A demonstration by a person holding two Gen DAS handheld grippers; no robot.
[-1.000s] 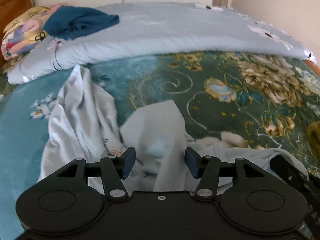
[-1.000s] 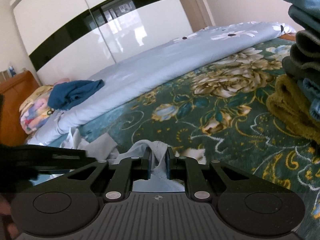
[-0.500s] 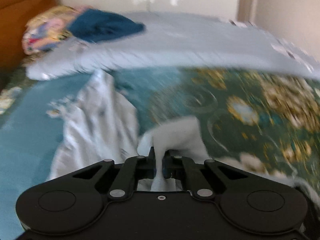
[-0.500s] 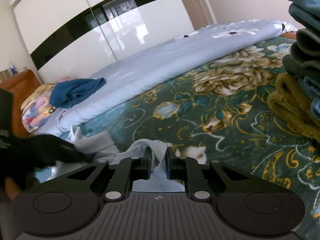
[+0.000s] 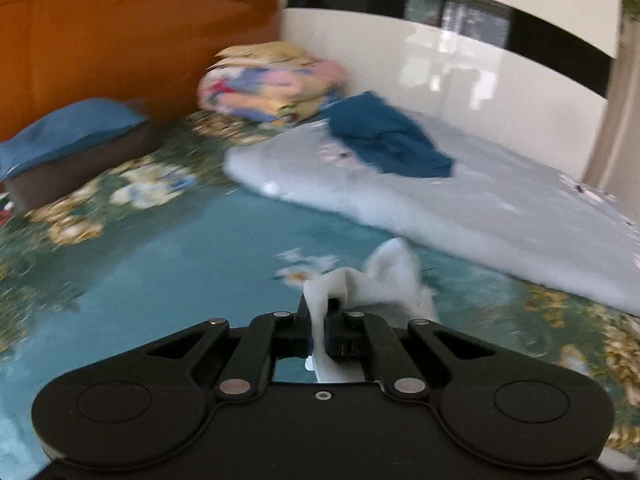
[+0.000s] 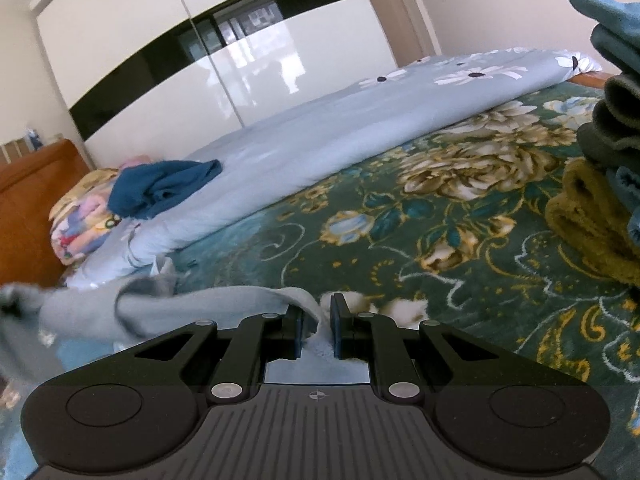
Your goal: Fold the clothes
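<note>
The left gripper [image 5: 318, 322] is clamped tight on a fold of the pale grey garment [image 5: 376, 280], which bunches toward one o'clock over the floral bedspread [image 5: 160, 248]. The right gripper [image 6: 318, 330], jaws nearly closed, pinches the same garment [image 6: 180, 308], its cloth stretching off toward nine o'clock.

Home bedroom: bed [image 6: 460, 216], headboard [image 5: 120, 40], wardrobe [image 6: 200, 60].

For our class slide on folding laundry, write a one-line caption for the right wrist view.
Right gripper shut on a pale grey garment over a green flowered bedspread, folded clothes stacked at right.
</note>
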